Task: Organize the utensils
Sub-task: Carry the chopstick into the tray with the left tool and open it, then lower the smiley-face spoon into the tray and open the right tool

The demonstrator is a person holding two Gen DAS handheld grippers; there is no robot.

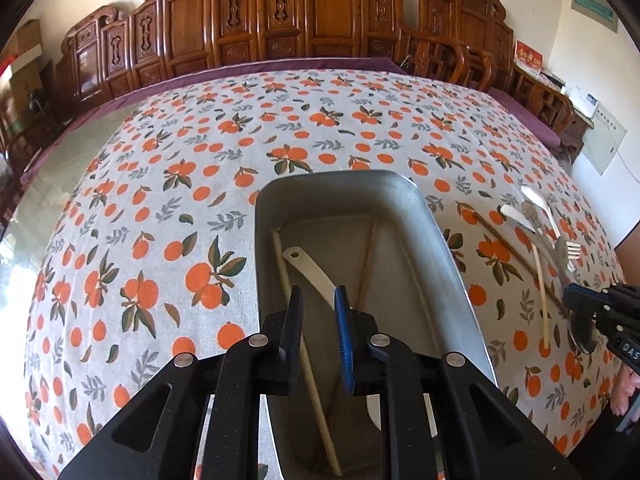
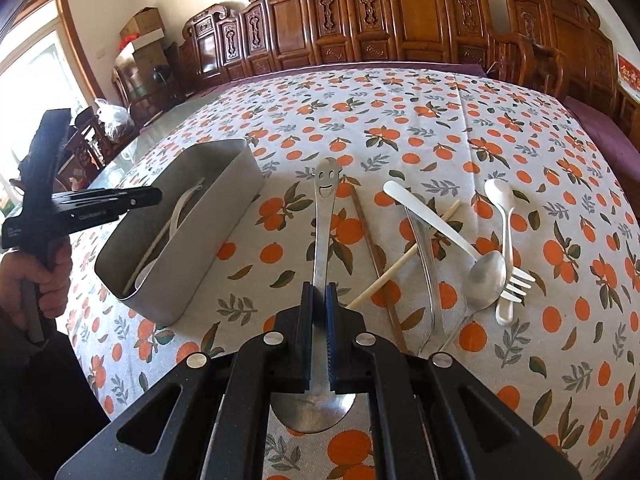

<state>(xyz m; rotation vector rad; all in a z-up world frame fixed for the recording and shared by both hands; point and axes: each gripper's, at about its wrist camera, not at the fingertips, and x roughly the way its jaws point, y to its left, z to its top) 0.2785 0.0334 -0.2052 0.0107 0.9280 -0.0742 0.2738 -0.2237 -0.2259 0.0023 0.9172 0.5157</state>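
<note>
Right claw (image 2: 319,300) clamps smiley-handled steel spoon (image 2: 325,216); left claw (image 1: 319,308) slightly parted, empty, over tray (image 1: 436,248).

An orange-print tablecloth (image 2: 400,128) covers the table, bearing a grey metal bin (image 2: 224,216) and scattered utensils (image 2: 460,248).

Daylight bright, both my wrist views; source looks like window (image 2: 36,80) at far left of right view, blown out white; glare streaks on bare glass tabletop (image 1: 48,184) beside tablecloth; soft short shadows under utensils; metal bin (image 1: 360,208) interior dimmer, evenly grey; strong fisheye bowing, black corners; my own claw bodies near lens slightly soft; far wall sign text unreadable, perhaps blur.
</note>
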